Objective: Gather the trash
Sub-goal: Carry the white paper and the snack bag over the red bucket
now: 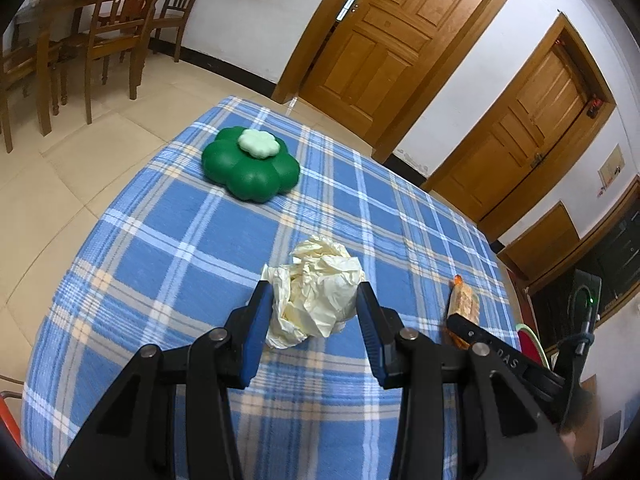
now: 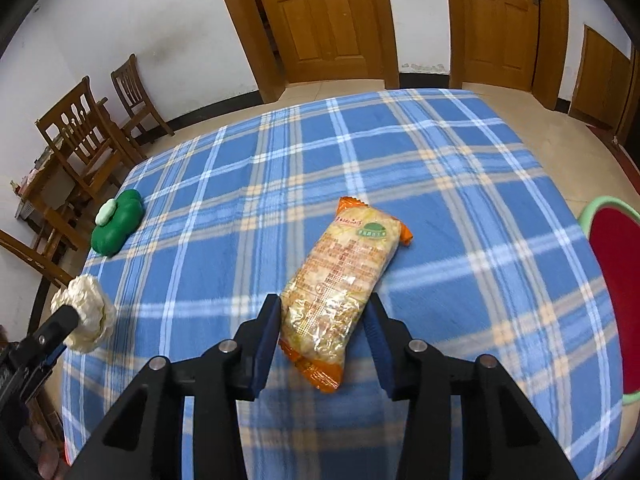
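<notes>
A crumpled cream paper ball [image 1: 316, 288] sits between the blue pads of my left gripper [image 1: 312, 292], which is shut on it; both pads press into its sides. The right wrist view shows the same paper ball [image 2: 86, 312] at the far left, held at the tip of the left gripper [image 2: 64, 320]. An orange and clear snack packet [image 2: 344, 276] lies lengthwise between the pads of my right gripper [image 2: 324, 304], which is shut on its near half. From the left wrist view, only an edge of that packet [image 1: 464, 300] shows at the right.
A blue plaid tablecloth [image 2: 460, 200] covers the table. A green flower-shaped box [image 1: 250, 172] with a pale lid stands at the far left part. Wooden chairs [image 1: 112, 28] stand beyond the left edge, and a red stool with a green rim [image 2: 616, 260] stands by the right edge.
</notes>
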{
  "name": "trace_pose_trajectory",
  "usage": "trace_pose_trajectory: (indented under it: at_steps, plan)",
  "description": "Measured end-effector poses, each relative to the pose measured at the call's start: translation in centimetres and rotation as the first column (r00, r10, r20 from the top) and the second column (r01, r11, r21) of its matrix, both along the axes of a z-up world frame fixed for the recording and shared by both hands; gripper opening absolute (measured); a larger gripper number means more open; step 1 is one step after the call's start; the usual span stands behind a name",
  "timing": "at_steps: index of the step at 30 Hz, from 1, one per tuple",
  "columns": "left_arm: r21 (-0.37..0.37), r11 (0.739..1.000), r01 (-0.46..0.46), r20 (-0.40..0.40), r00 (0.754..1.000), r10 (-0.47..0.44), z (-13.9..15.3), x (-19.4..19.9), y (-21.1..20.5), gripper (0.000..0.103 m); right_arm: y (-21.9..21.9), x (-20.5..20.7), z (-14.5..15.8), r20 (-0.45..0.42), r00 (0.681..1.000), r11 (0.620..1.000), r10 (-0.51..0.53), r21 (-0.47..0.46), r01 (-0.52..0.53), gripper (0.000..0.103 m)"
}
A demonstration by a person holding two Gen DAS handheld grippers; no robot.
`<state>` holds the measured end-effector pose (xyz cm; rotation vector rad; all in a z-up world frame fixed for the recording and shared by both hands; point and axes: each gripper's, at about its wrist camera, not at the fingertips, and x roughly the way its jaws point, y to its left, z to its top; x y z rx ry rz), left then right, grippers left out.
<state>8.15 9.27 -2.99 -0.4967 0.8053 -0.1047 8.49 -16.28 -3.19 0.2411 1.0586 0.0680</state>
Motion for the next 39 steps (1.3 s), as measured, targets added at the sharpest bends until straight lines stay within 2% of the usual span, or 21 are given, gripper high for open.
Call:
trace_pose_trajectory:
  at_steps: [19,39]
  plan:
    - [0.062,0.991,0.115,0.013,0.993,-0.116,2.0,-2.0,-5.4,0.043,-5.4,-7.3,3.1,0.071,0.997,0.999,-0.042,0.015,0.041,0.045]
    - [0.131,0.958,0.256,0.015,0.965,-0.260,3.9,-3.1,-12.3,0.043,-12.7,-12.0,5.0,0.127,0.978,0.986,-0.166,0.023,0.164,0.045]
